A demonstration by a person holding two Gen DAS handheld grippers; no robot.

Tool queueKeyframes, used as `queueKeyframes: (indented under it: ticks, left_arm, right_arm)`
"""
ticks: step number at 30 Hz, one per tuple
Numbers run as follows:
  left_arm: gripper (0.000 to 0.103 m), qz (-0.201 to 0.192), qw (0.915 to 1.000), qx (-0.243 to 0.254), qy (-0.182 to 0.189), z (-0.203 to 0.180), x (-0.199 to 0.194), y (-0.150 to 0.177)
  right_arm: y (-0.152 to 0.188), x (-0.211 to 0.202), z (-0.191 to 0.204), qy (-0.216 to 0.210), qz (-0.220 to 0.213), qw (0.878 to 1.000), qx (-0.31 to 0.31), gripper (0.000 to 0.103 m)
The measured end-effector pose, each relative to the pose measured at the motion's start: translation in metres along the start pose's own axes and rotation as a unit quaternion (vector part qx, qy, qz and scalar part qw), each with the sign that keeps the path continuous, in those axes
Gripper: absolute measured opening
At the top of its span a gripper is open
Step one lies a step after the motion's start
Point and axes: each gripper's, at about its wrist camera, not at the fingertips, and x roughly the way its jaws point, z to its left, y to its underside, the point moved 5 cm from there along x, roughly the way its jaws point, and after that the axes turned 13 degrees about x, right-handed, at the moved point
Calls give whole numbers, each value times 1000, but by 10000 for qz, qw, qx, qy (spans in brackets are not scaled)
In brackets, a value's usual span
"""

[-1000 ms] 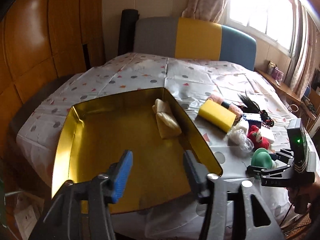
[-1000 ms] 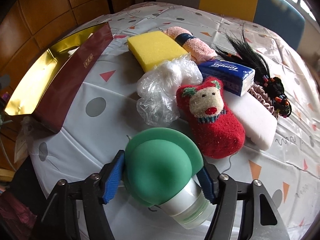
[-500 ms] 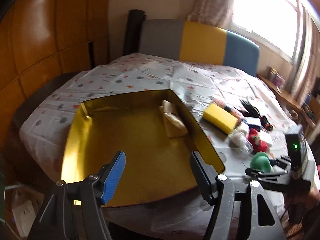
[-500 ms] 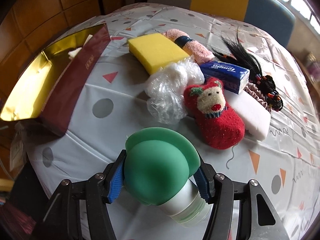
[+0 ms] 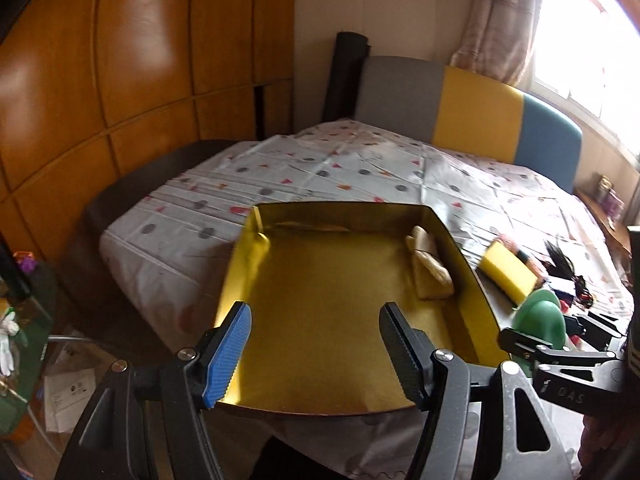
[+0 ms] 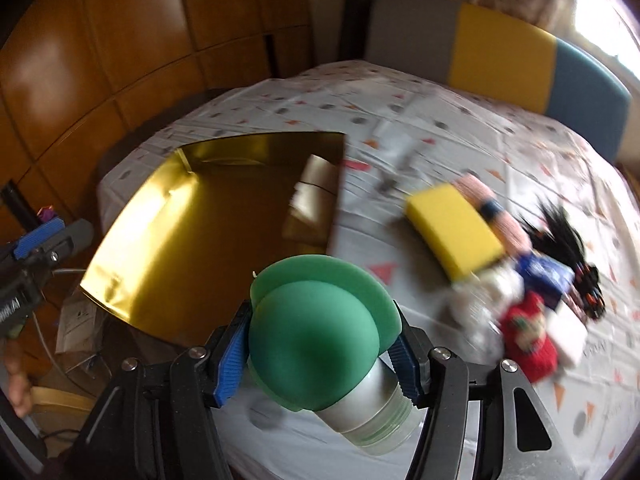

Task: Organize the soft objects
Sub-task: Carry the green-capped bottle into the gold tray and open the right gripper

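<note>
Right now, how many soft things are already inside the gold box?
1 that shows: a beige bundle lying against the right wall of the gold box. The green-capped item is held in the right tool, not boxed.

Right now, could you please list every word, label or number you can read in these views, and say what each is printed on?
"DAS": embossed on the right claw's black body, left wrist view; further letters may be cut off.
Left claw's body, right wrist view: white lettering, too blurred to read.
Blue packet: print smeared by motion, unreadable.
Papers on the floor: print too small to read.
</note>
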Motion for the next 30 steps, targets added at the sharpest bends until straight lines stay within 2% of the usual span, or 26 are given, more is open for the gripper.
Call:
queueKeyframes:
  ticks: [7, 19, 23, 30]
  left_arm:
    - [67, 48, 9999, -48, -139, 12, 1, 3]
    - [67, 101, 9996, -74, -255, 19, 1, 7]
    - [67, 104, 9996, -73, -270, 19, 1, 7]
    - [67, 141, 9997, -9, -219, 14, 2, 8]
  right_arm:
    - [-15, 35, 41, 109, 265, 9990, -337, 64]
    - [-23, 94, 57, 477, 710, 9947, -572, 70]
    - [-24, 92, 56, 477, 615, 9956, -530, 73]
    - [-27, 65, 47, 490, 178, 9979, -377, 76]
